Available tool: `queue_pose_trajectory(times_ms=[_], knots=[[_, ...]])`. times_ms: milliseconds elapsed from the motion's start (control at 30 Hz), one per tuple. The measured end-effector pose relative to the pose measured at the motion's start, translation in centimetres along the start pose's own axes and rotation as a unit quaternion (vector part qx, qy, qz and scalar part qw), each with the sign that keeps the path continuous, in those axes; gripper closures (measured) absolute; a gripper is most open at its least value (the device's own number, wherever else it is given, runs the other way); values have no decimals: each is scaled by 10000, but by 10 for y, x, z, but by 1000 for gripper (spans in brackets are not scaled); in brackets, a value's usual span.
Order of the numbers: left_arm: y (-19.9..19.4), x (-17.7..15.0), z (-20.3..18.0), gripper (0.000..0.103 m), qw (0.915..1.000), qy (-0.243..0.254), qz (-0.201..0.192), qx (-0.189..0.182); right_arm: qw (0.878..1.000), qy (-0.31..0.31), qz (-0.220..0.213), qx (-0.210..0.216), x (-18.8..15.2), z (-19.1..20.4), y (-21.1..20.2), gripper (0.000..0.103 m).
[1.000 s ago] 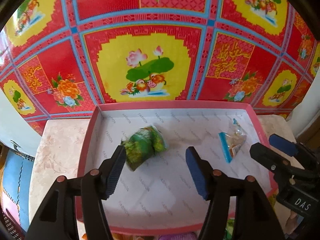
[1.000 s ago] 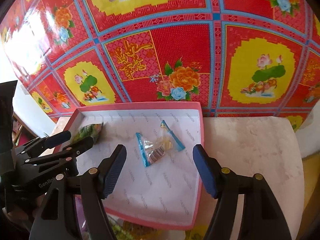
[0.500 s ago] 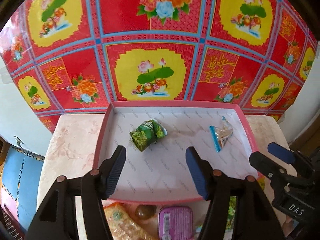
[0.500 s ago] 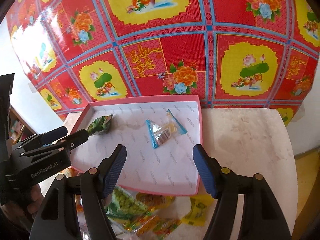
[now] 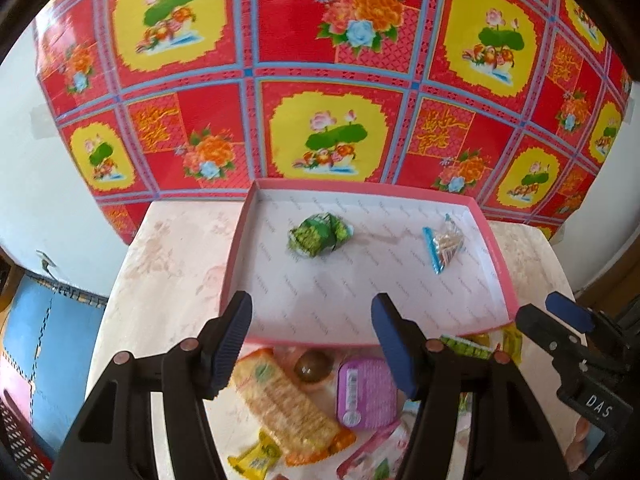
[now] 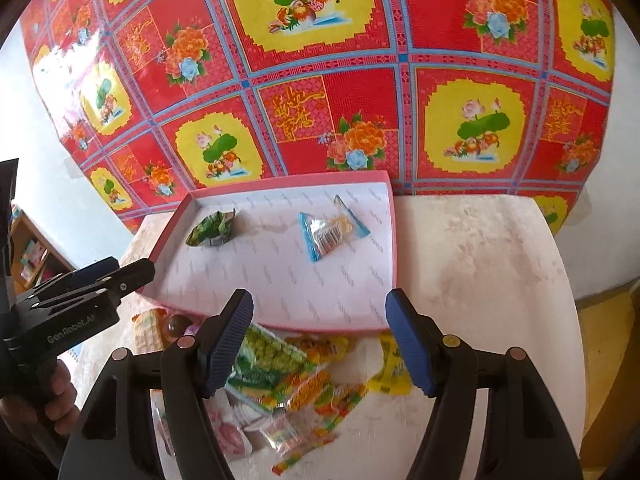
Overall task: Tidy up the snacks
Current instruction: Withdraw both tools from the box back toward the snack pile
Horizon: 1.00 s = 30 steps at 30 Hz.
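- Table [image 6: 480, 264] first: pink tray [image 5: 236, 248] sits at the far side against the wall, with just a green packet [image 5: 318, 234] and a clear blue-edged bag [image 5: 442, 244] in it.
- The snack pile [image 6: 288, 380] is what we still need to sort; it lies on our side of the tray, right under both tongs.
- Long cracker pack [image 5: 280, 404] runs diagonally, near end angled right, below the left tongs [image 5: 312, 344], so we'd say that hand's nearer.
- Purple tin [image 5: 366, 392] is just beside it.
- Right tongs [image 6: 320, 340] hang over the green-yellow bags.
- Both tongs gape wide, holding nothing.
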<state>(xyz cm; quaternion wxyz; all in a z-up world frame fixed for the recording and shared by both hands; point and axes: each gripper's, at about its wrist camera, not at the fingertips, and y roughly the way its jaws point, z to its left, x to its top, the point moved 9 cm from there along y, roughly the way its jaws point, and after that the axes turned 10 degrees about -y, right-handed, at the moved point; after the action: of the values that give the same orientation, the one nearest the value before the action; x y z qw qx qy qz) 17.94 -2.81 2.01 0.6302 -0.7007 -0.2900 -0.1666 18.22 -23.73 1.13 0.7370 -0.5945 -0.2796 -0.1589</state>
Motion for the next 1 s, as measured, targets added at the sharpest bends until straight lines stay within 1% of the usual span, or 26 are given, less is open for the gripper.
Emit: queue_pose_trajectory(times_ms=[267, 500, 700, 833, 1000], knots=[[-6, -17, 25, 37, 9998, -164, 76, 101, 9999, 47, 96, 13, -18, 3, -7, 33], [-5, -35, 49, 37, 9989, -359, 254, 184, 9997, 69, 216, 33, -34, 3, -10, 33], [-6, -52, 65, 37, 9983, -352, 368, 298, 9994, 66, 343, 43, -49, 6, -11, 33], [-5, -63, 73, 37, 9978, -340, 478, 294, 9991, 40, 429, 64, -58, 8, -11, 33], [-10, -78, 76, 37, 9981, -251, 549, 137, 9985, 71, 537, 124, -71, 9, -11, 33]])
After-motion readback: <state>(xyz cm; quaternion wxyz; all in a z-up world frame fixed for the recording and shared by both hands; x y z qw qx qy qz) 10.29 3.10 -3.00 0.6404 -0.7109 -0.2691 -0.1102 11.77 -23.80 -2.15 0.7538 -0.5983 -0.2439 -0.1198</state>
